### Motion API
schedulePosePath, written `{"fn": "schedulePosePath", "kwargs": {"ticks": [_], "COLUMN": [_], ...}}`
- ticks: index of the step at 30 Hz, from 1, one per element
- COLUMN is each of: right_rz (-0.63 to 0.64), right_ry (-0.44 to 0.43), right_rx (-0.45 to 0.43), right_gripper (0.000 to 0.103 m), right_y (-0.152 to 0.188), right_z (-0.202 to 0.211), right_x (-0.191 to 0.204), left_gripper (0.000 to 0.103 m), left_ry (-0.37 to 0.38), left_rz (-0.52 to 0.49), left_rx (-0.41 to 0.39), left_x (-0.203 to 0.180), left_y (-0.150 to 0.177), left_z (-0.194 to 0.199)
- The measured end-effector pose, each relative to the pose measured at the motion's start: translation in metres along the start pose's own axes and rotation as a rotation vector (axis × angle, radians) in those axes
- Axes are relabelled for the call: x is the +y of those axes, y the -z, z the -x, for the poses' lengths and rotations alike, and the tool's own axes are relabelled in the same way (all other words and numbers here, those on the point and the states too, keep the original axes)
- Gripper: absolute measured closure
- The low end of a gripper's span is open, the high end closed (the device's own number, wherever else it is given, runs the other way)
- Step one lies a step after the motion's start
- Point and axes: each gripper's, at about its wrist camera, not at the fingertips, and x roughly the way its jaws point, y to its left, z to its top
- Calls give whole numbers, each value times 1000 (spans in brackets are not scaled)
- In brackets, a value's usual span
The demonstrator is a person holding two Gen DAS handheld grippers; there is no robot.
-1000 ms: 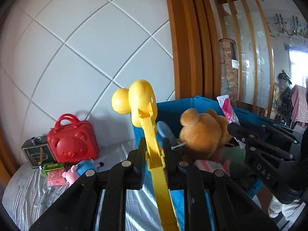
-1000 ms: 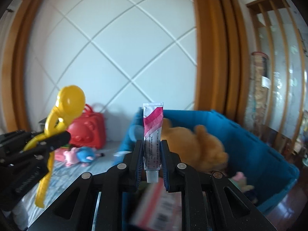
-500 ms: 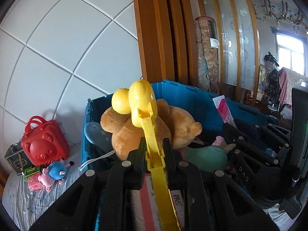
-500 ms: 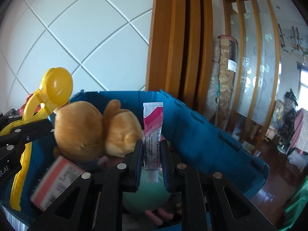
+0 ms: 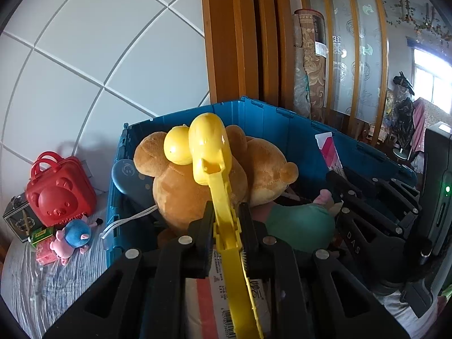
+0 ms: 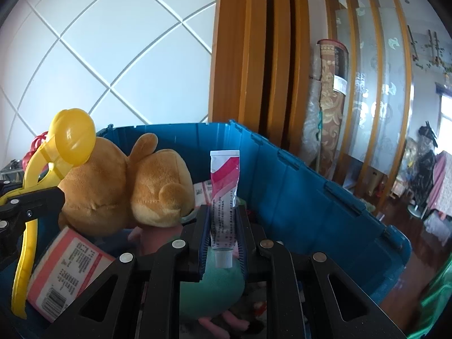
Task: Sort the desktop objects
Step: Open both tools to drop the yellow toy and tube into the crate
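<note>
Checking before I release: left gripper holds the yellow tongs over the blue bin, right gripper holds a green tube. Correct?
Not quite: the tube in the right gripper is pink and white, as the right wrist view shows. The left gripper does hold the yellow tongs over the blue bin.

Private home: white diamond-quilted wall panel [image 5: 84, 56] upper left, orange wooden slatted glass partition [image 6: 367, 84] right, hanging clothes [image 5: 418, 124] far right.
</note>
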Motion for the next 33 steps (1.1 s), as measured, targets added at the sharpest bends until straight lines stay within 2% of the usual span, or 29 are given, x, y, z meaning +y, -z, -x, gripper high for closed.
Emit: {"fn": "schedulePosePath", "kwargs": {"ticks": [7,10,12,14,15,17,18,20,21,22,23,26,33], "right_rz": [-2,-16,-15,-15,-15,-15,-17,-22,-25,-26,-25,-22,-4], "right_ry": [8,-3,-4,1,1,2,1,-5,-6,-8,-11,-20,-39], "right_rx": [-1,-10,-24,-43,-50,-54,-50,-47,-45,-44,-40,-42,-90], "right_gripper": [78,62,42,28,22,17,15,8,2,0,0,0,0], "right_y": [0,0,-1,0,0,-1,-1,-2,-2,-2,-1,0,-8], "right_z": [-1,3,7,11,12,13,13,14,15,16,17,21,45], "right_x": [0,-2,-1,-1,-1,-2,-2,-3,-4,-4,-4,-2,11], "left_gripper": [86,86,85,85,84,81,74,53,34,23,22,22,22], "left_ry": [-11,-22,-28,-29,-27,-22,-24,-38,-48,-56,-70,-123,-148], "left_rz": [13,13,17,23,28,40,46,51,50,47,38,13,60], "left_rx": [23,25,20,12,7,-7,-14,-43,-57,-78,-101,-128,-124], "left_x": [0,-2,-1,-1,1,3,3,5,5,6,6,7,33], "left_y": [1,2,2,2,2,2,2,3,3,4,4,6,17], "left_z": [-4,-4,-3,-3,-2,0,1,8,12,17,21,29,44]}}
